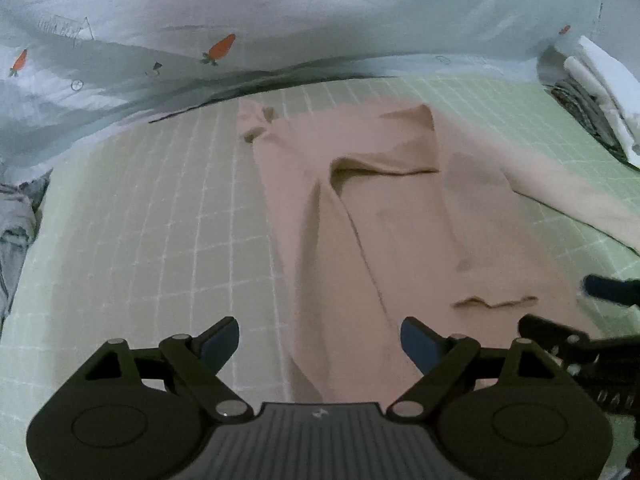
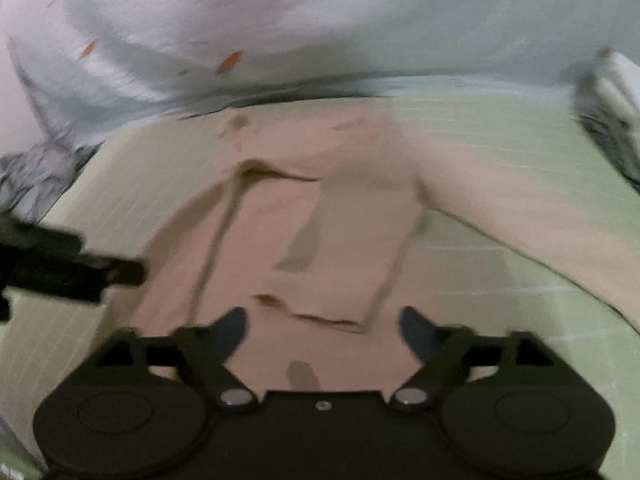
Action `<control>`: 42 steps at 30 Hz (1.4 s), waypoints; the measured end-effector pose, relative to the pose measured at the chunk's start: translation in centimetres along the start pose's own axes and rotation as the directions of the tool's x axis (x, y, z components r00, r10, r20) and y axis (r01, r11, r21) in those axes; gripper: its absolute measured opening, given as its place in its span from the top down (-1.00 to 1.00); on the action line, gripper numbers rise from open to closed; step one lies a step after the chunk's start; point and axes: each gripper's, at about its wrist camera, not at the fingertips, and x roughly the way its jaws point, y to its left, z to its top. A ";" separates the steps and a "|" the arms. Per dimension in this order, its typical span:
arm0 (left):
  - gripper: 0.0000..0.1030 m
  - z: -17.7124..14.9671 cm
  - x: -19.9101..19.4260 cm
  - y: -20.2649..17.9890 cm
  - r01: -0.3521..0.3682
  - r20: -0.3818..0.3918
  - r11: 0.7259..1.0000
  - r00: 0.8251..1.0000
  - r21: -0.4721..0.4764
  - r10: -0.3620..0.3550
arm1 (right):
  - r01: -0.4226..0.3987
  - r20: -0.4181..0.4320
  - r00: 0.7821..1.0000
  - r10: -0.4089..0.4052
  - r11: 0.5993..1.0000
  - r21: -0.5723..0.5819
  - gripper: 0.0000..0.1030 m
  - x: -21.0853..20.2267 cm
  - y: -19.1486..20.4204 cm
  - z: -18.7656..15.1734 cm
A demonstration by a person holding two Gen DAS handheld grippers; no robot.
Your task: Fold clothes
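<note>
A: Where does the garment lie, and how do the fingers stand?

B: The pink garment (image 1: 400,216) lies spread on the green checked sheet (image 1: 140,220), one panel already turned over its middle. The left gripper (image 1: 320,344) hangs over its near left edge, fingers spread and empty. The right gripper (image 2: 322,330) hangs over the near middle — fingers likewise spread, pinching nothing.

A: What could go wrong from here?

B: The turned panel is loose; a finger dragged across it would probably pull the fold open. The grippers are close together and might collide if both reach inward.

A: What surrounds the work?

B: A carrot-print quilt (image 1: 280,20) bunched at the far side, a stack of folded laundry (image 1: 596,92) far right, grey cloth (image 1: 16,224) at the left — none lies over the garment.
</note>
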 end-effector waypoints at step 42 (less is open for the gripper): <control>0.91 -1.4 0.8 -6.5 0.174 -0.010 0.959 0.984 -0.225 -0.180 | 0.147 0.146 0.978 -0.148 0.989 0.013 -1.00 0.8 -7.1 -6.3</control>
